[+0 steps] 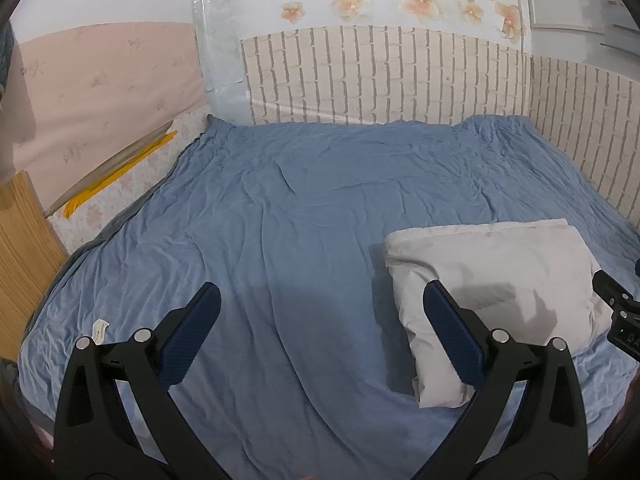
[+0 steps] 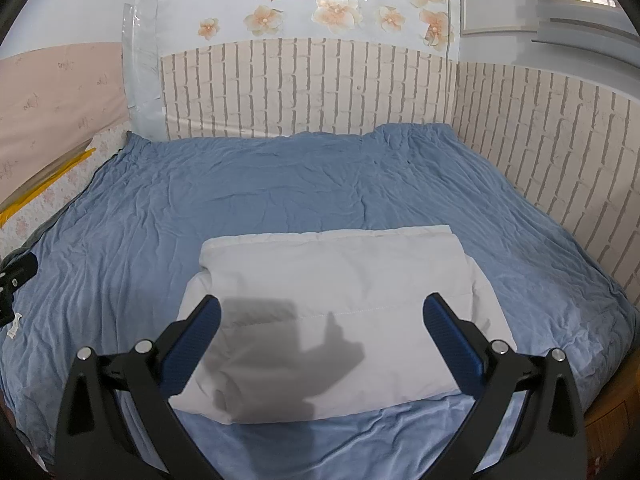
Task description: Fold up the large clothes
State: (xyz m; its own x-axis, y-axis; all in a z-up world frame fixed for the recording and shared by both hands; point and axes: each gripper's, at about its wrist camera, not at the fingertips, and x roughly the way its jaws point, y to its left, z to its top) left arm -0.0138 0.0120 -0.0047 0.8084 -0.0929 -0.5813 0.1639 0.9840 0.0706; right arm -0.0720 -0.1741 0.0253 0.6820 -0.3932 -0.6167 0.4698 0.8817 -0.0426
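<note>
A white padded garment [image 2: 332, 312] lies folded into a thick rectangle on the blue bed cover [image 2: 280, 184]. In the left wrist view the garment [image 1: 492, 288] sits to the right. My right gripper [image 2: 322, 316] is open and empty, hovering above the garment's near half. My left gripper [image 1: 320, 304] is open and empty over bare blue cover, left of the garment. Part of the right gripper's body [image 1: 618, 316] shows at the right edge of the left wrist view, and part of the left gripper's body [image 2: 14, 280] shows at the left edge of the right wrist view.
A brick-pattern wall panel [image 2: 320, 92] borders the bed at the back and right. A pink floral panel [image 1: 100, 96] and a yellow strip [image 1: 116, 176] stand at the left. A wooden board [image 1: 24, 256] is at the near left. A small white label [image 1: 100, 330] lies on the cover.
</note>
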